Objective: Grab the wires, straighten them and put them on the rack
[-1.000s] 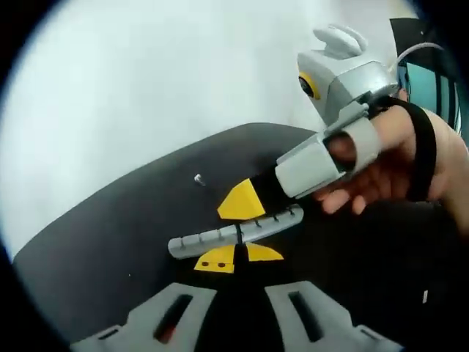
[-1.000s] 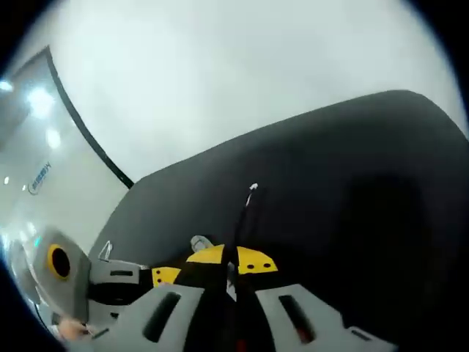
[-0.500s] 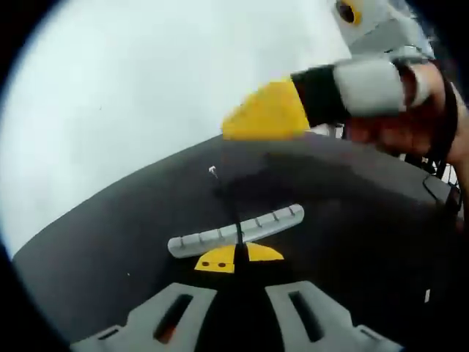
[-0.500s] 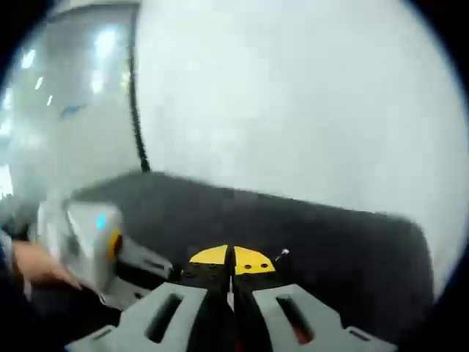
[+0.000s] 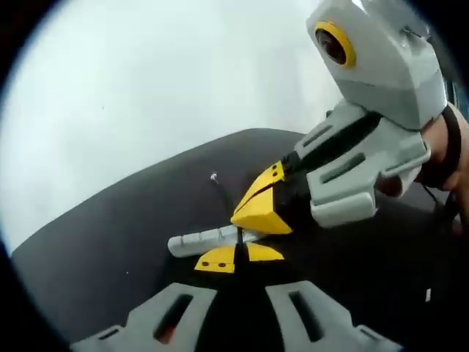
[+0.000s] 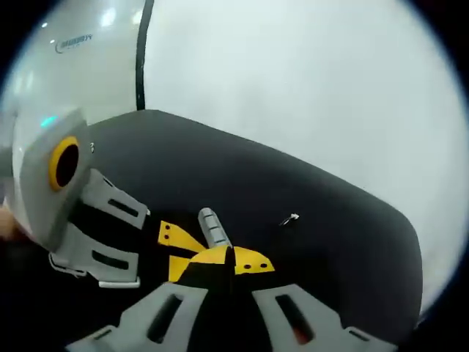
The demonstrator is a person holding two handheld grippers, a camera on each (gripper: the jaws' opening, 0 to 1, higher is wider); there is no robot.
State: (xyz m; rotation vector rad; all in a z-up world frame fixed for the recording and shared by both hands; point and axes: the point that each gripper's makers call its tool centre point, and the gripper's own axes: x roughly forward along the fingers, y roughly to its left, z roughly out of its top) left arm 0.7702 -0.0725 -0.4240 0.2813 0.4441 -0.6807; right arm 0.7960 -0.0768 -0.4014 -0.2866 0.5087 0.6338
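Note:
In the left gripper view my left gripper (image 5: 238,258) is shut on a thin black wire (image 5: 239,238). The wire runs up across the grey slotted rack (image 5: 198,240) on the black table and ends at a small metal tip (image 5: 213,177). My right gripper (image 5: 258,213) reaches in from the right, jaws together, with its yellow tips over the rack where the wire crosses it. In the right gripper view my right gripper (image 6: 233,259) is shut just in front of the rack's end (image 6: 212,226). The left gripper (image 6: 176,248) is close on its left and the wire tip (image 6: 293,218) lies to the right.
The black table (image 5: 110,235) has a rounded far edge with a white wall behind it. A hand (image 5: 443,158) with a black strap holds the right gripper. A dark vertical strip (image 6: 141,55) divides the wall at upper left.
The right gripper, lifted high half a second ago, has come back down onto the rack beside the left gripper's tips. The left gripper and the wire have held still.

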